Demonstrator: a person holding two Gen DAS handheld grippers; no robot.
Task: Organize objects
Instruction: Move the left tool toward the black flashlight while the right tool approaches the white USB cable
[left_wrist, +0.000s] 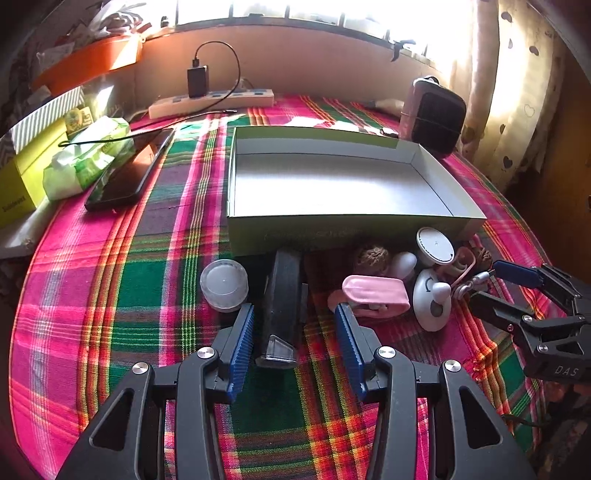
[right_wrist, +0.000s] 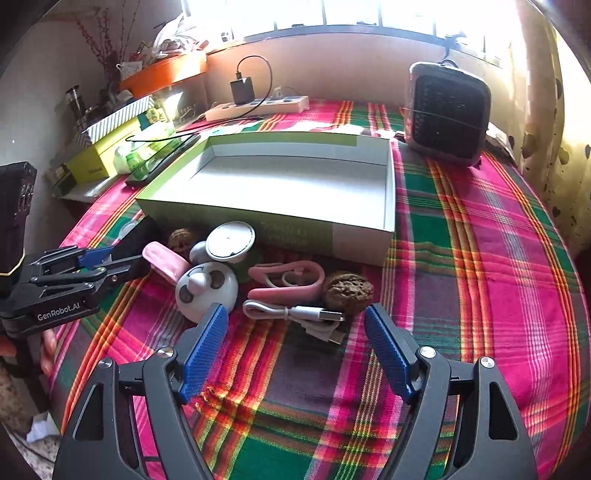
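From my left wrist camera I see the left gripper (left_wrist: 293, 314) spread wide over the plaid cloth (left_wrist: 147, 288), its blue pads either side of a black bar-shaped object (left_wrist: 282, 295) that lies lengthwise between them, untouched. Just left of it stands a clear round jar (left_wrist: 224, 284). These two hardly show in the other view: there the bar is only a dark sliver behind the left gripper (right_wrist: 107, 258).

The box (left_wrist: 332, 177) sits open and bare ahead, and the clutter lies against its near wall: a pink case (left_wrist: 376, 291), a white disc (left_wrist: 435, 246), a panda-faced fan (left_wrist: 430, 299) and a walnut (left_wrist: 371, 259).

My right wrist camera gives what the left misses. The right gripper (right_wrist: 295, 314) is also spread, holding nothing, poised just short of a coiled white cable (right_wrist: 295, 314) and a second walnut (right_wrist: 347, 288), with a pink band (right_wrist: 286, 280) looped just behind them. In the left view this corner is crowded and shadowed; I think the pink loop beside the disc is the same band, but I can't be sure.

A phone (left_wrist: 129, 173) lies at the far left, a small black heater (right_wrist: 448, 118) at the far right.
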